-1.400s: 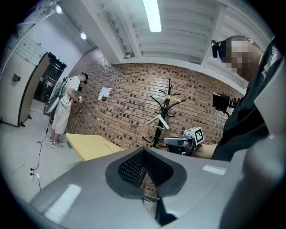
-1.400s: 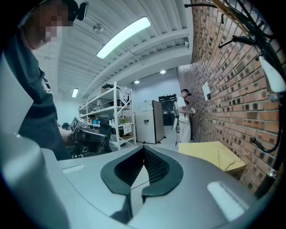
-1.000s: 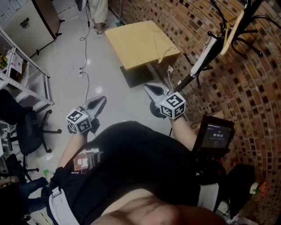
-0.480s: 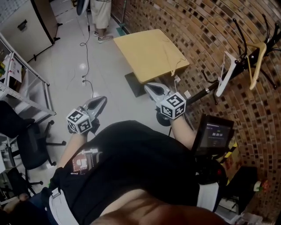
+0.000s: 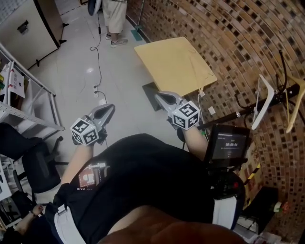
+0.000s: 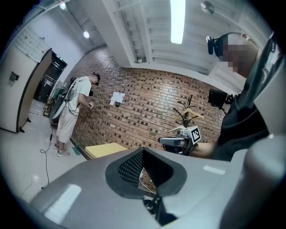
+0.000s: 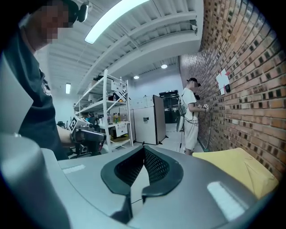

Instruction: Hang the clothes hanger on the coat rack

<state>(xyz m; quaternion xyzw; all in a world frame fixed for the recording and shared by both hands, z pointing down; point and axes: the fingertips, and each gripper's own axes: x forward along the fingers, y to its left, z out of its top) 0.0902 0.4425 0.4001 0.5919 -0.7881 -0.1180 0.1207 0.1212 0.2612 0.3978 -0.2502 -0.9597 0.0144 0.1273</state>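
The black coat rack (image 5: 238, 113) stands by the brick wall at the right of the head view. A white hanger (image 5: 263, 102) and a wooden hanger (image 5: 295, 102) hang on its arms. Both show small in the left gripper view, the wooden hanger (image 6: 193, 115) above the white hanger (image 6: 176, 129). My left gripper (image 5: 108, 109) is held in front of my body, shut and empty. My right gripper (image 5: 159, 96) is also shut and empty, well short of the rack. The left gripper view shows its shut jaw tips (image 6: 143, 150), and the right gripper view shows the same (image 7: 144, 148).
A yellow square table (image 5: 174, 64) stands against the brick wall ahead. A person (image 5: 114, 14) stands beyond it, with a cable (image 5: 97, 62) on the floor. A metal shelf rack (image 5: 28, 95) and an office chair (image 5: 33, 164) are at the left. A dark screen (image 5: 226, 143) sits at my right hip.
The whole scene has slid in the head view: the coat rack and hangers moved down the right side, the table moved right. Both grippers stay shut and empty in front of me.
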